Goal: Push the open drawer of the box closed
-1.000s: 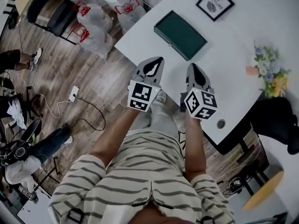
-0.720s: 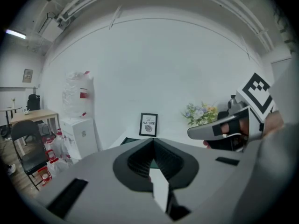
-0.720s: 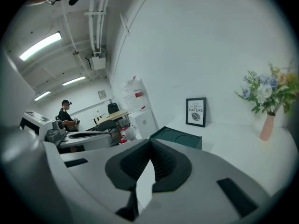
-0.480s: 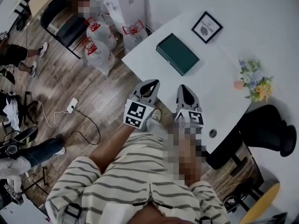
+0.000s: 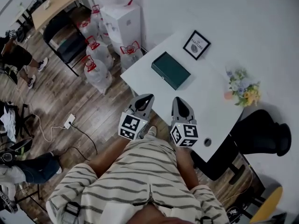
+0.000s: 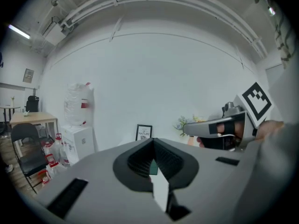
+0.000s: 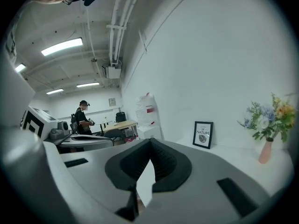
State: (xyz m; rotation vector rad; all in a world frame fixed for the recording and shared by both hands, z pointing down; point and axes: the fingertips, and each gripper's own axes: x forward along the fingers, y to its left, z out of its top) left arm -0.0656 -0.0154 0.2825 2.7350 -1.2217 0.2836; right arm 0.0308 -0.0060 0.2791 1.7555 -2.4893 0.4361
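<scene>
At far left, on the wooden floor (image 5: 56, 92), legs and shoes of a bystander (image 5: 21, 59). Beyond them, a wooden desk (image 5: 58, 3) and a black chair (image 5: 65, 36). Further right, a cluster of water jugs (image 5: 96, 69) with red handles, beside a white dispenser (image 5: 122, 20) against the far wall. Nearer, a power strip (image 5: 69, 121) with its cable trailing over the boards.

In the middle, held out in front of a striped shirt (image 5: 140, 176): left tool (image 5: 147, 97), tip right at the near-left edge of the white tabletop (image 5: 210, 106), jaws clenched together with nothing gripped. Through the slit between them in the left gripper view, only a sliver of green.

Beyond both tips, green box (image 5: 170, 70), lying flat toward the far-left corner of the tabletop, touched by neither tool. Drawer state not readable at this size.

Just right of the left tool and apart from it, right tool (image 5: 178, 100), tip reaching over the near edge of the tabletop, jaws likewise clenched and empty.

Right of the box and farther back, a framed picture (image 5: 196, 45) propped against the wall. Further right, a small vase of flowers (image 5: 240, 87) near the right edge of the tabletop. At far right, a dark office chair (image 5: 261, 134) tucked beside the tabletop.
</scene>
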